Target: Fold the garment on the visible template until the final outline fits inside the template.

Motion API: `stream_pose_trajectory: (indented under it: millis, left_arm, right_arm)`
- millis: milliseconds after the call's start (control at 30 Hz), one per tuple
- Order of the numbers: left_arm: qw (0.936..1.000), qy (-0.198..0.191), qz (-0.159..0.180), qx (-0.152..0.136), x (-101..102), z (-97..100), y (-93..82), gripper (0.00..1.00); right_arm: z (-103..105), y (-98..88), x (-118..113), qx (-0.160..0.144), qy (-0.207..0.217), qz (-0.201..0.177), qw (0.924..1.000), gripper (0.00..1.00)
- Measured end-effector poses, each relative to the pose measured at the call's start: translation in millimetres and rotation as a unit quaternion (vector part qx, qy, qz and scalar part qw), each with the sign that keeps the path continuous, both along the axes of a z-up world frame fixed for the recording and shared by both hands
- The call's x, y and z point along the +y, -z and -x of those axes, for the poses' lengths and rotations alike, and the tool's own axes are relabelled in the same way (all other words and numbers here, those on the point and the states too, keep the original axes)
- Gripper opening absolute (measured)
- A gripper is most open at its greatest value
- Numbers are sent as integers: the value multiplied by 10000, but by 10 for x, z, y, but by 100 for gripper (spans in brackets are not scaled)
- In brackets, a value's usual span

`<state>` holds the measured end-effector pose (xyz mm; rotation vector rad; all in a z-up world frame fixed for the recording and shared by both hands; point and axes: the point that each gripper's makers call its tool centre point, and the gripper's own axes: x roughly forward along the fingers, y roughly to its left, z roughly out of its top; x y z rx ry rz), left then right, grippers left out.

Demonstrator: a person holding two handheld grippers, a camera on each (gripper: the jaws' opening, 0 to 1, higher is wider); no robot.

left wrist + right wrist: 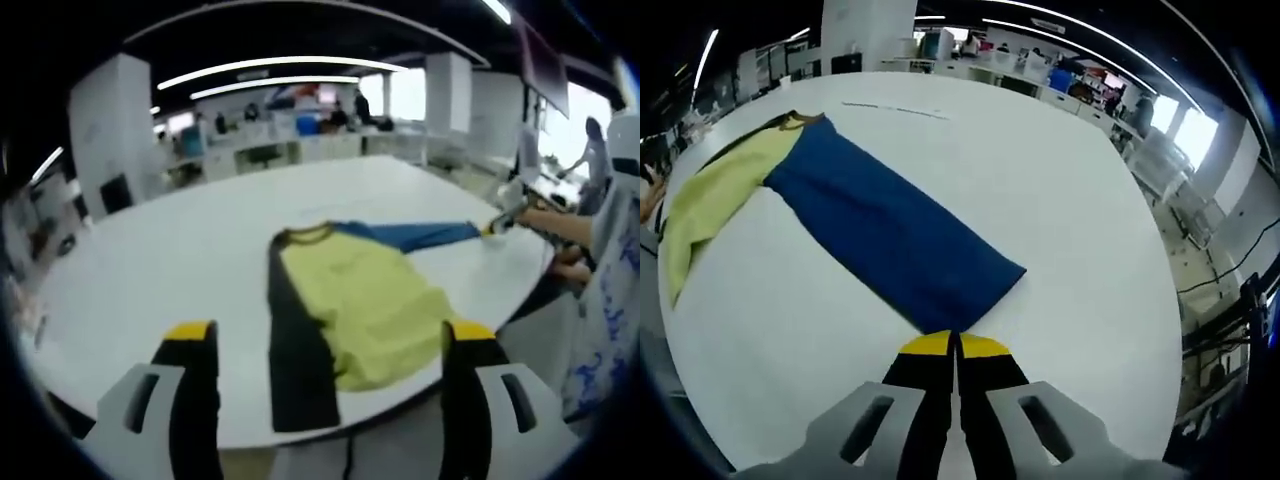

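Sleeve drawn out flat for folding.
Right gripper (955,345) clamps the blue sleeve (890,235) cuff, stretching it toward 5 o'clock; left gripper (330,345) hangs apart over the garment (350,310).

Yellow garment (360,305) flat on table, black side, blue sleeve (895,235) outstretched (unfolded)

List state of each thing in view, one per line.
shirt: flat on the table, black sleeve folded along the body
blue sleeve: stretched out straight, cuff at the right gripper's tips
table: white, bears the shirt
left gripper: open, holds nothing
right gripper: shut at the cuff's edge
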<state>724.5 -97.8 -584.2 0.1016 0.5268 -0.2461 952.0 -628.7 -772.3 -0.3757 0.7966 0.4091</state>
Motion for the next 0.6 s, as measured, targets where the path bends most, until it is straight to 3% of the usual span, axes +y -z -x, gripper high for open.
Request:
stream_pose_trajectory:
  millis: [233, 433, 600]
  left_arm:
    - [10000, 32, -12, -17, -20, -5, -15, 88]
    - [10000, 37, -12, -22, -28, 0, -21, 88]
    - [10000, 64, -10, -15, -48, 0, -20, 88]
  right_arm:
    - [24, -20, 5, -115, 19, -53, 9999, 2]
    - [-32, -82, -47, -283, 24, -81, 9996, 11]
    - [-97, -139, -71, -377, 14, -92, 9992, 10]
